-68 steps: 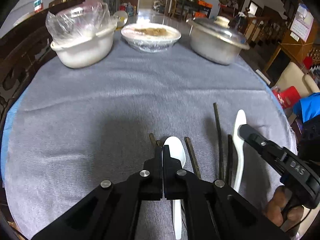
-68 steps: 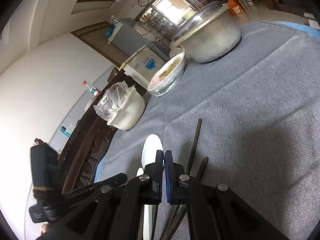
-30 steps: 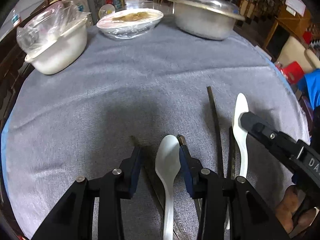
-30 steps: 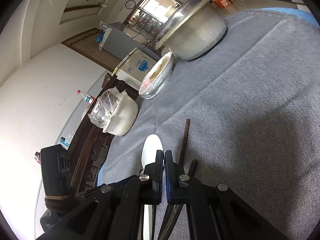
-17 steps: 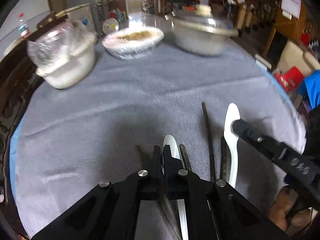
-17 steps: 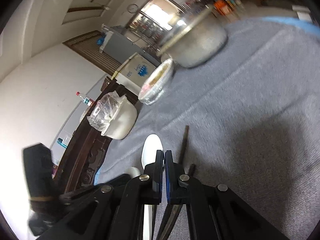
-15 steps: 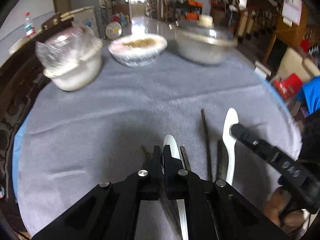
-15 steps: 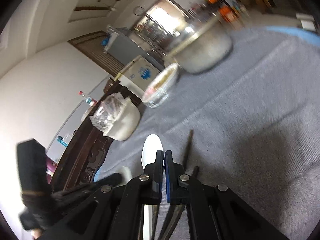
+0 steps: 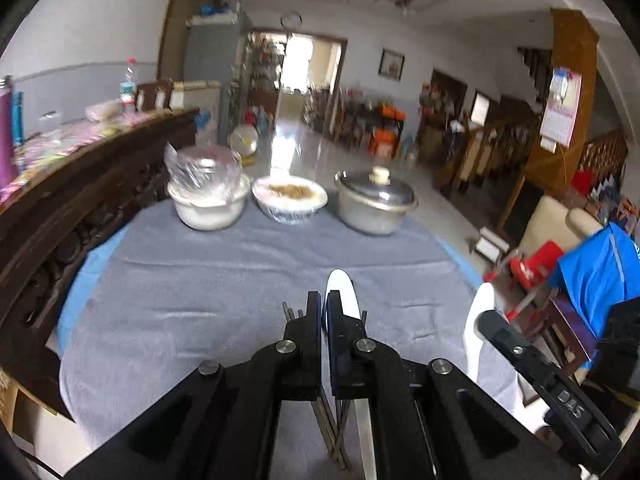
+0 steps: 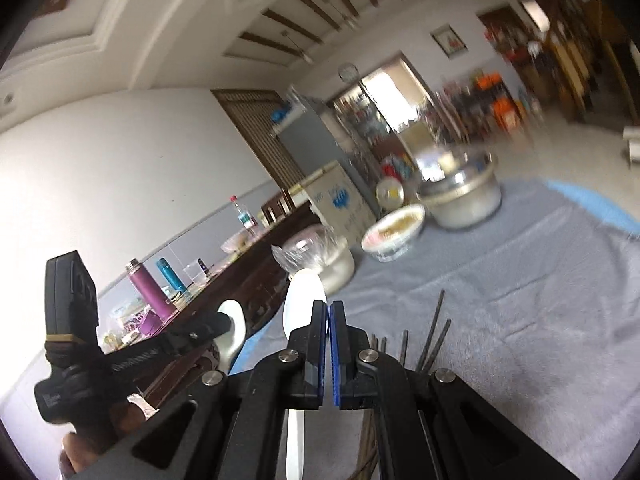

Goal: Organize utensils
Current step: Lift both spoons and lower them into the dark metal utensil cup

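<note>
On the far left of the bench (image 9: 168,300), which is draped in a nubby grey cloth, a white rounded bowl (image 9: 208,210) sits under crinkled clear plastic film. Right of it stands a shallow film-covered bowl (image 9: 290,200) holding something tan, then a dull metal pot (image 9: 374,210) with a domed lid and pale knob.

Nearer, the left gripper (image 9: 323,312), matte black with blue-edged pads, has its jaws clenched on the thin handle of a smooth white plastic spoon (image 9: 340,286), whose oval bowl juts out beyond the tips, raised above the cloth. Slender dark chopsticks (image 9: 292,314) lie on the cloth just left of and beneath those jaws.

Further right, the right gripper (image 10: 328,320) likewise has its jaws clamped on a second white spoon (image 10: 302,300), its glossy bowl sticking up past the tips. In the right wrist view more dark, straight chopsticks (image 10: 434,332) fan across the cloth to the right of it.
</note>
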Motion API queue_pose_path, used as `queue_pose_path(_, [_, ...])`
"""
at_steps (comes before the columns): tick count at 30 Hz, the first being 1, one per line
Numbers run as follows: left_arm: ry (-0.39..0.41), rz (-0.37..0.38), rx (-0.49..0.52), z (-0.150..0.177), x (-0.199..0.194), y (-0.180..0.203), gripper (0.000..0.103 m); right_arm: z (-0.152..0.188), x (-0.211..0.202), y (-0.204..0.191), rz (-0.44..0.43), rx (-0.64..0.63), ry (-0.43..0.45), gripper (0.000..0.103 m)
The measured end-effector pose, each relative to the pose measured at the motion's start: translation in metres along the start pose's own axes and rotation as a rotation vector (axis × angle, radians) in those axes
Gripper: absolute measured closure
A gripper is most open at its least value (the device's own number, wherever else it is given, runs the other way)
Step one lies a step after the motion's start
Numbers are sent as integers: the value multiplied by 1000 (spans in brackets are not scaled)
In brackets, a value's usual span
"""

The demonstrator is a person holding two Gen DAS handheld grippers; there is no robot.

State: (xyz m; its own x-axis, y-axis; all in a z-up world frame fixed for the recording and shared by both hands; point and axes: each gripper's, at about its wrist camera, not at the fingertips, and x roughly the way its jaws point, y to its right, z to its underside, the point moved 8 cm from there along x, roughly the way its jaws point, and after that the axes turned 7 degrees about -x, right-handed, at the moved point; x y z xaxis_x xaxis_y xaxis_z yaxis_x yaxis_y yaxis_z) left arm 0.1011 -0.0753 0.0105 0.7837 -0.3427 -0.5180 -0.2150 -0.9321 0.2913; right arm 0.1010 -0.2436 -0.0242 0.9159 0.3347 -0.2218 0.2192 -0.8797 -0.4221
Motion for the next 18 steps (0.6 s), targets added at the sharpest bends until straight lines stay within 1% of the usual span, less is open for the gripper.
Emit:
queue_pose_path(3, [28,-18,-29,14,-9,-2,100,7,-11,-26,52,-91,25,100])
queue_pose_path(5, [46,-46,-47,23,-10,-6,100,15,-12,-40,91,-160,27,100])
queue_pose_path(7, [40,-58,-65,36,-5,-12,100,29,-13,-53,136,-245,27,100])
queue_pose_path(10, [33,-70,-87,55,2,-18,100,49,-12,-61,181,-335,13,100])
queue_pose_path(12, [50,-90,-86,64,2,-22,100,60,-13,-61,196,-364,-5,100])
queue_pose_path(14, [59,-80,-84,72,0,-22,100,68,-15,-58,205,-373,-20,100])
queue_pose_path(18, [79,-90,-45,86,-6,-20,100,77,-23,-60,201,-418,-36,100])
